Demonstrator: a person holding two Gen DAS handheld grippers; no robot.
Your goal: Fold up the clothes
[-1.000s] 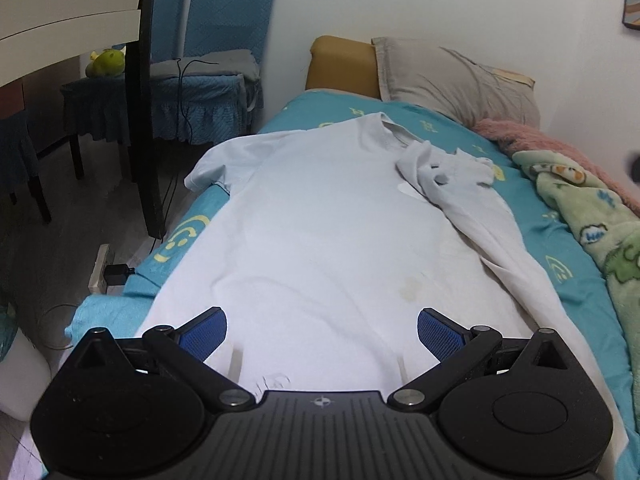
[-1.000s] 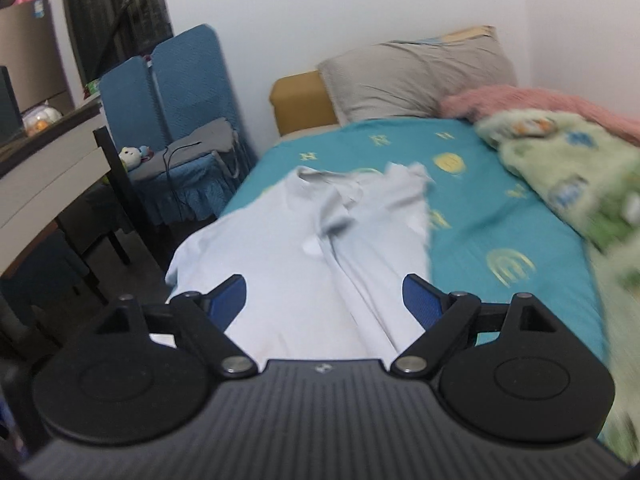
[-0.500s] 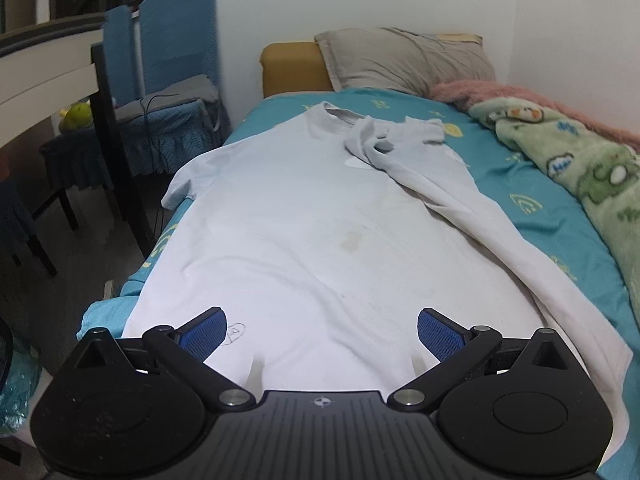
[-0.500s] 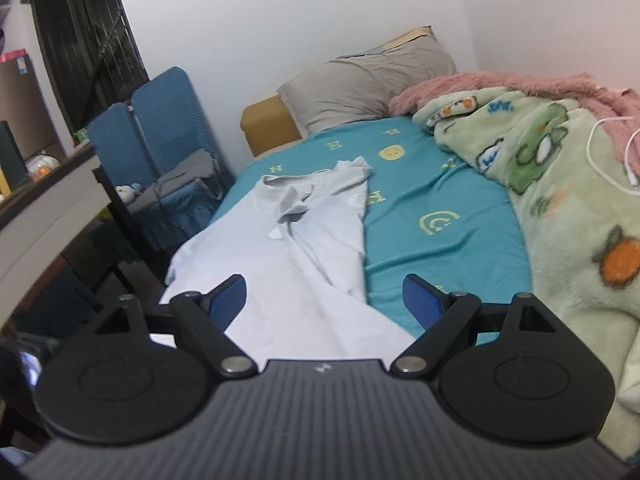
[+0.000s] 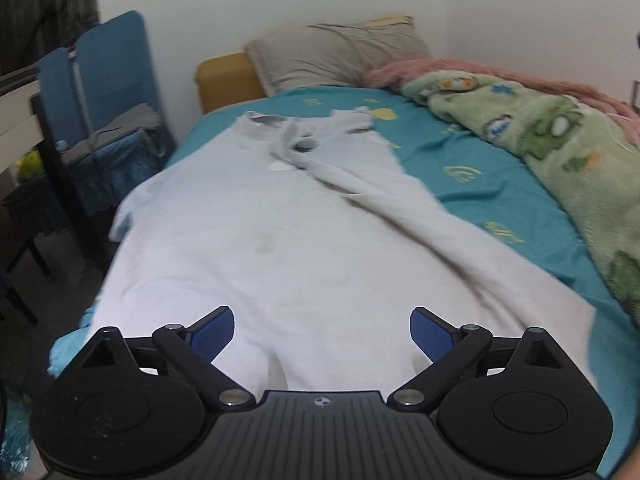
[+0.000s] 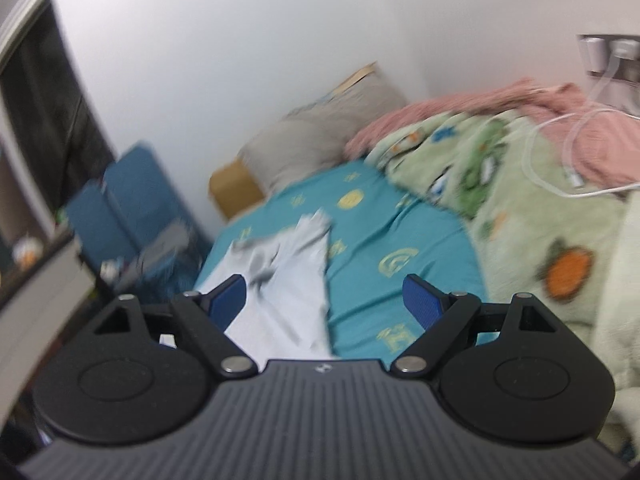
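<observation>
White T-shirt (image 5: 288, 248) spread lengthwise on teal bed sheet (image 5: 472, 168), filling centre of left wrist view; one side folded over along right edge, collar toward grey pillow (image 5: 336, 54) at top. Left hand-held gripper (image 5: 322, 330) low in frame above hem, jaws wide but closing, nothing gripped. Right hand-held gripper (image 6: 324, 298) wide apart, empty, view blurred. Green blanket (image 5: 560, 148) at right.

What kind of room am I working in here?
Most likely a bedroom: a bed with a teal sheet, a grey pillow at its head, and a green blanket alongside the white shirt.
</observation>
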